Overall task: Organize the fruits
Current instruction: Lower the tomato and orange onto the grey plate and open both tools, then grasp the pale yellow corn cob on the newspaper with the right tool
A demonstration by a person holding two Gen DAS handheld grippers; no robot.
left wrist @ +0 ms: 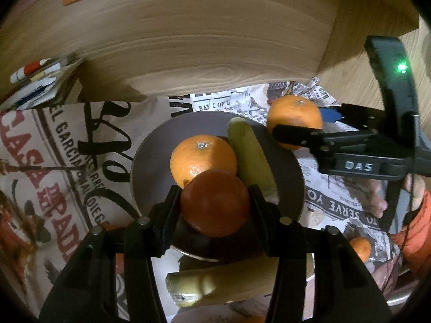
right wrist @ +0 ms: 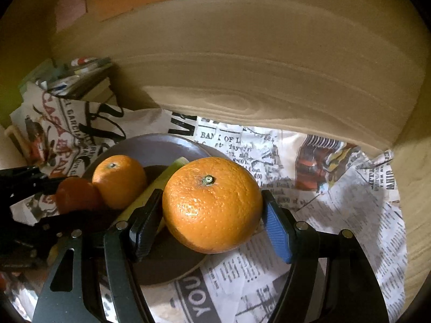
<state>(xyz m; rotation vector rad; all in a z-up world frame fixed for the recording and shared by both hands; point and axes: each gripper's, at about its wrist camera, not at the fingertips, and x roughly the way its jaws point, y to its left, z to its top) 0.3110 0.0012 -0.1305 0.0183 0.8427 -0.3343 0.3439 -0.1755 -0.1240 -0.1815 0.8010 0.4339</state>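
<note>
A grey plate (left wrist: pixel 150 167) holds an orange (left wrist: pixel 202 158) and a yellow-green banana (left wrist: pixel 250 156). My left gripper (left wrist: pixel 215 204) is shut on a dark red-orange fruit (left wrist: pixel 215 202) and holds it over the plate's near part. My right gripper (right wrist: pixel 212 210) is shut on a second, large orange (right wrist: pixel 212 204) at the plate's right edge (right wrist: pixel 150 145). The right gripper shows in the left wrist view (left wrist: pixel 299 126), holding that orange (left wrist: pixel 295 115). The plate's orange (right wrist: pixel 118 180), the red fruit (right wrist: pixel 76 193) and the banana (right wrist: pixel 159 183) show in the right wrist view.
Printed newspaper (right wrist: pixel 336 215) covers the table, with a wooden wall (left wrist: pixel 202 48) behind. Another banana (left wrist: pixel 215 282) lies below the plate and a small orange (left wrist: pixel 361 247) sits at the right. Stacked items (left wrist: pixel 37 80) stand at the back left.
</note>
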